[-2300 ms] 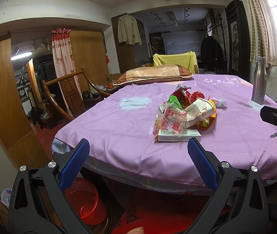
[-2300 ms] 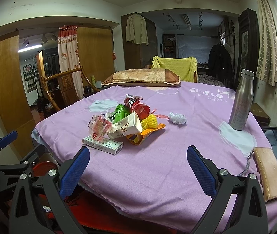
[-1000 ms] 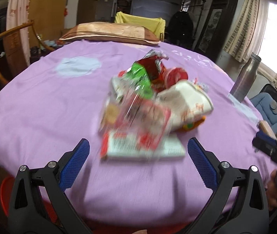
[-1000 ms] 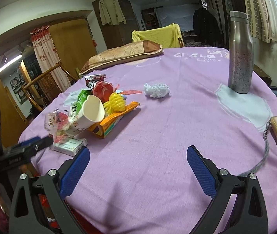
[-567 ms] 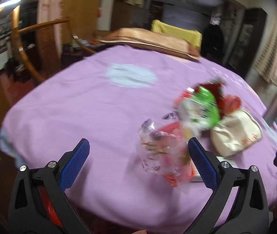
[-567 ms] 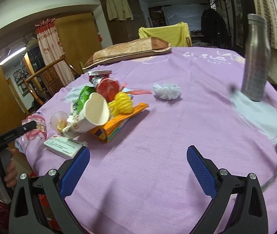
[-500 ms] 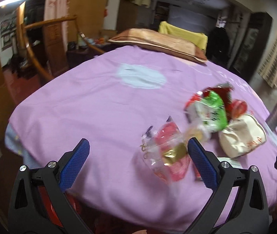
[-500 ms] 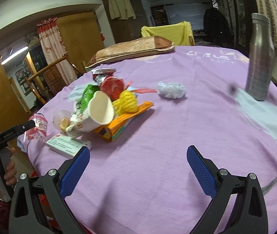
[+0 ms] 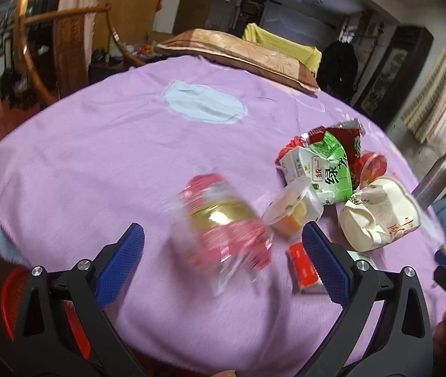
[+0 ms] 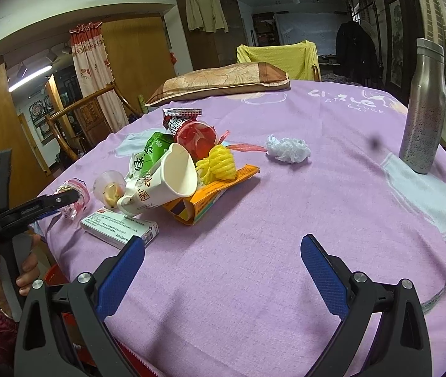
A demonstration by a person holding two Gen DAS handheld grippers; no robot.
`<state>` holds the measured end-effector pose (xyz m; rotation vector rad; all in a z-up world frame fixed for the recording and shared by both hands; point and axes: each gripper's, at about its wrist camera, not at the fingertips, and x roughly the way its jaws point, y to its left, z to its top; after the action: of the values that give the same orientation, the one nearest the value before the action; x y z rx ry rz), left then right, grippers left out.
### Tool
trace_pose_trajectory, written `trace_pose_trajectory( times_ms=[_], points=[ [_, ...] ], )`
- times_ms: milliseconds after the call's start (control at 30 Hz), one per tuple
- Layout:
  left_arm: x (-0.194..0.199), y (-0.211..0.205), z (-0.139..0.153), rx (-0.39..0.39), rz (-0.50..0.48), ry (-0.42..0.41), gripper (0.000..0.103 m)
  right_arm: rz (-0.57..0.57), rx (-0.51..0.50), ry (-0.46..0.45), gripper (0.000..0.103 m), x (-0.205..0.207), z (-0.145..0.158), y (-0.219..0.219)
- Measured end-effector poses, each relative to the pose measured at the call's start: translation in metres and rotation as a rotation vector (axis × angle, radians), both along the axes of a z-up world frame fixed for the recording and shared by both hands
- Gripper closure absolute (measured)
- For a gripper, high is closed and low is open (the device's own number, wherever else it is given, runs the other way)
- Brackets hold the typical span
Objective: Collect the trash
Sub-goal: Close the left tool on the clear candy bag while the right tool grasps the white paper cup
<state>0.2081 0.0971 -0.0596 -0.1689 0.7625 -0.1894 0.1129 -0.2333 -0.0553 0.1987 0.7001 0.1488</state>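
Observation:
A pile of trash lies on the purple tablecloth (image 10: 285,220): a paper cup (image 10: 163,182), a green carton (image 9: 329,166), a clear plastic cup (image 9: 295,207), a white box (image 10: 119,226), an orange box (image 10: 210,194), a yellow ball (image 10: 218,161) and a crumpled tissue (image 10: 288,149). A red and clear wrapper (image 9: 223,229), blurred, lies between the fingers of my open left gripper (image 9: 223,260), near the table's edge. My right gripper (image 10: 223,270) is open and empty over bare cloth. The left gripper also shows in the right wrist view (image 10: 50,204) at the wrapper (image 10: 75,194).
A red basket (image 9: 12,301) stands on the floor below the table's near edge. A steel bottle (image 10: 423,110) stands at the right. A pillow (image 10: 219,81) lies at the far side, with a yellow chair behind. A wooden chair is at the left.
My left gripper moved in over the table and the red wrapper now lies apart from the pile, between its fingers. My right gripper shifted slightly forward, still open.

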Motion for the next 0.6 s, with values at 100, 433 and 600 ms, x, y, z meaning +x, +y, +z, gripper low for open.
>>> trace_pose_trajectory(
  times_ms=[100,433,600],
  points=[
    [0.011,-0.015,-0.005,0.083,-0.011,-0.003,0.006,0.006,0.0,0.003,0.005,0.002,-0.001,0.002],
    [0.008,0.008,0.0,0.071,0.017,-0.066,0.033,0.07,0.013,0.017,0.006,0.027,-0.003,0.027],
    [0.003,0.015,0.01,0.057,0.014,-0.097,0.035,0.089,-0.021,0.002,0.006,0.044,0.002,0.048]
  ],
)
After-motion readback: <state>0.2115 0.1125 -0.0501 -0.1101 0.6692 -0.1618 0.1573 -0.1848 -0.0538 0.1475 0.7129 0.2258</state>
